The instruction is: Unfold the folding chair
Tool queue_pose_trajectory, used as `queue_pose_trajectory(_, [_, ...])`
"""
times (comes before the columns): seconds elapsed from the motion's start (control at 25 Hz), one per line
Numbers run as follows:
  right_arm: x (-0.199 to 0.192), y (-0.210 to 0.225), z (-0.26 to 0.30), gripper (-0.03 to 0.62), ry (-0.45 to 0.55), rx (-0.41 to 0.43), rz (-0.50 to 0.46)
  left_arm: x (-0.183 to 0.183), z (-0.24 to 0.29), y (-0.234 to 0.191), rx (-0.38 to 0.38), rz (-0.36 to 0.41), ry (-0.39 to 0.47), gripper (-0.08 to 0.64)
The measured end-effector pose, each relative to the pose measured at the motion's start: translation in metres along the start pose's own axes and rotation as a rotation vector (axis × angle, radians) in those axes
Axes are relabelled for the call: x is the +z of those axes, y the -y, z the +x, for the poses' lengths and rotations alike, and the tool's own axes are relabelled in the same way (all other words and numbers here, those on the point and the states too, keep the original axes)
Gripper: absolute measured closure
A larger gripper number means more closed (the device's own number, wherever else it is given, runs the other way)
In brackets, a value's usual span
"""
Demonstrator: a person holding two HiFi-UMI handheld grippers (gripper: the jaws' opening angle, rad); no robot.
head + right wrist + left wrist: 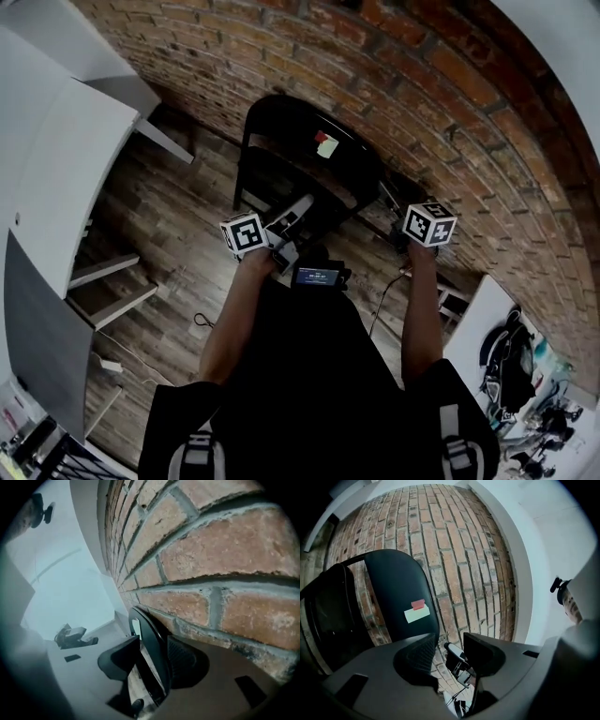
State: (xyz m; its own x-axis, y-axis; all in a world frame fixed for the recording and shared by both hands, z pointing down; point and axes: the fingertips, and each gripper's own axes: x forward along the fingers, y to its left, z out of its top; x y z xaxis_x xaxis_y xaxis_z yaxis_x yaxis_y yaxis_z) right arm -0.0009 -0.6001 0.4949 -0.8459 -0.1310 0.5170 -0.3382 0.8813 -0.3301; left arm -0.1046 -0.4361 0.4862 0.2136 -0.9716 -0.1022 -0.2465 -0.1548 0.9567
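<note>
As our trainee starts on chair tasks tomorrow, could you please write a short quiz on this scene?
1. True or false: the folding chair is white.
2. What stands behind the chair? A) brick wall B) window C) curtain
3. What stands between the right tool's jaws?
Key: 1 false, it is black; 2 A; 3 a black edge of the chair, with the jaws open.

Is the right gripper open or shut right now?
Open. On the right gripper, jaws stand apart, the black chair edge between them.
</note>
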Motion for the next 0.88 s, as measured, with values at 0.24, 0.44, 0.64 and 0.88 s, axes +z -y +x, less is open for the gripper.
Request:
queue_pose_trajectory(0.24, [-0.012, 0.011, 0.032, 0.423, -0.099, -0.007, -0.094, 0.009, -0.002, -0.009, 0.030, 0.024, 0.050, 0.376])
queue_pose_trajectory(0.44, [-0.021, 0.020, 0.050, 0.422, -0.172, -0.015, -0.164, 0.009, -0.003, -0.015, 0.040, 0.027, 0.070, 0.376])
queue_pose_trajectory(0.64, [-0.020, 0.017, 0.049, 0.423, -0.162, -0.015, -0.247, 0.009, -0.012, -0.029, 0.078, -0.005, 0.088, 0.376])
queue_pose_trajectory(0.88, [-0.024, 0.014, 0.041, 0.425, -0.184, 0.005, -0.309, 0.002, -0.014, -0.046, 0.094, -0.028, 0.066, 0.376])
